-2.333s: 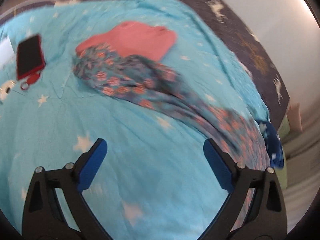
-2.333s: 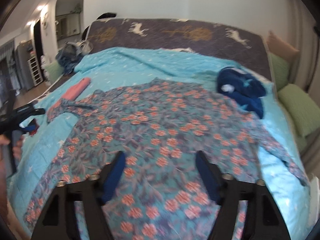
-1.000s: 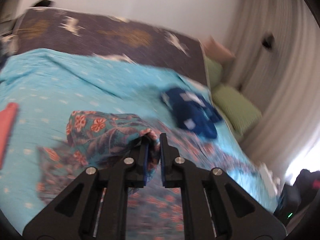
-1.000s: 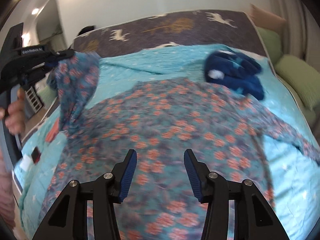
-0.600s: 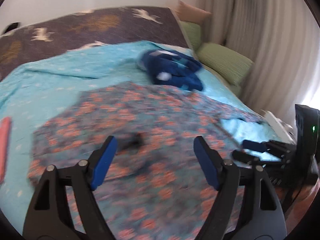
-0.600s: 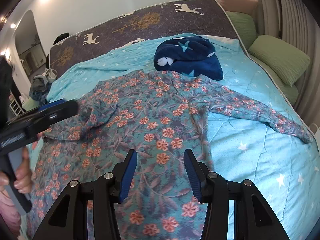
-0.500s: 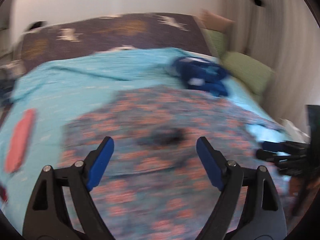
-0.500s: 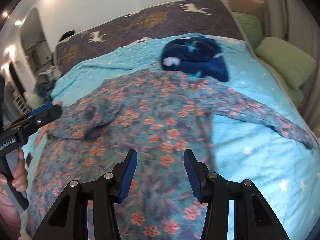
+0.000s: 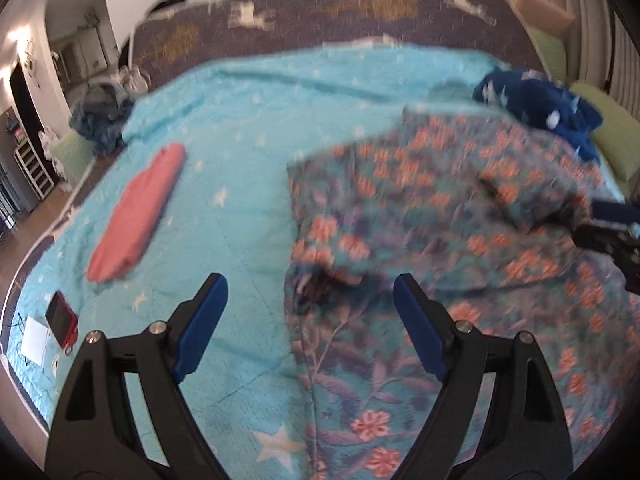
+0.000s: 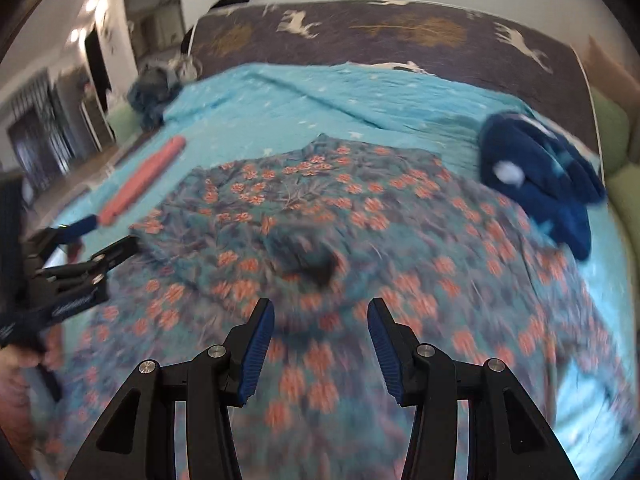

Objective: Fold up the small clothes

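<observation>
The floral shirt (image 10: 360, 240) — thin, soft cloth, one sleeve folded across its body — lies spread on the quilted star-printed turquoise bedspread (image 9: 248, 128). The left gripper (image 9: 308, 320) gapes wide over its edge, holding nothing; the right gripper (image 10: 320, 336) hovers half-open and empty above the shirt — ribbed blue pads bare.

The floral garment (image 10: 360, 240) is thin, soft printed cloth, matt. The turquoise bedspread (image 9: 248, 128) is quilted, stitched fabric. The navy garment (image 10: 540, 176) looks plush, fleecy. Gripper fingers (image 9: 200, 320) carry matt blue ribbed pads on black plastic with shiny metal screws. The red phone (image 9: 61, 318) has a glossy screen.
</observation>
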{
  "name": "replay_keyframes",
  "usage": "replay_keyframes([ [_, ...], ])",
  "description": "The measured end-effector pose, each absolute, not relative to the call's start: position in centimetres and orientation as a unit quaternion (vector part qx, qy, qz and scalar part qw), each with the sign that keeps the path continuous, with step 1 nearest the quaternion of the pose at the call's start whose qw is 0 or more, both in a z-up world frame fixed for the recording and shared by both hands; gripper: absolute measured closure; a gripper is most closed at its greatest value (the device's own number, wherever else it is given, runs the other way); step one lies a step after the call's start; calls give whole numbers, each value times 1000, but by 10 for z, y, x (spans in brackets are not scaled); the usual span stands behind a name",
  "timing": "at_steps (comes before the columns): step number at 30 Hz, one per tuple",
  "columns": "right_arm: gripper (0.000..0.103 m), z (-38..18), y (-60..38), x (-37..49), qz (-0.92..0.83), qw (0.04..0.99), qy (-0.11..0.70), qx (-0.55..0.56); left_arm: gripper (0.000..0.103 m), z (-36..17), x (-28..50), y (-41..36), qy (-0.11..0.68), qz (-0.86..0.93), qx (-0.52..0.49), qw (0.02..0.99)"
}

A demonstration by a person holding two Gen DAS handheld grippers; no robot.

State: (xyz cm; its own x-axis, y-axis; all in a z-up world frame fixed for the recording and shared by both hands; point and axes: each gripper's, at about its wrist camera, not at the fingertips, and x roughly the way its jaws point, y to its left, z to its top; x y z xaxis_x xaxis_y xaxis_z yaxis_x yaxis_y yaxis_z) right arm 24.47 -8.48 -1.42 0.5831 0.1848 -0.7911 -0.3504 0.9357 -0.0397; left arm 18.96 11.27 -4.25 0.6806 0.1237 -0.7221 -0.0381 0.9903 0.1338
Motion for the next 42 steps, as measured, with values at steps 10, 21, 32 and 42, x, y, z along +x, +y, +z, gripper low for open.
replay_keyframes([
  [10,53,-35,-138,280,-65,902,426,-20,18,-67,207,150,438,72,-29,895],
  [21,52,-17,-301,189,-150,873,428,178,17,-67,199,149,425,78,-31,901],
  [32,51,-36,-271,221,67,797,504,326,17,-66,195,153,419,93,-30,903],
  [42,57,-52,-284,262,-26,761,527,378,17,-66,193,152,415,98,-30,904],
])
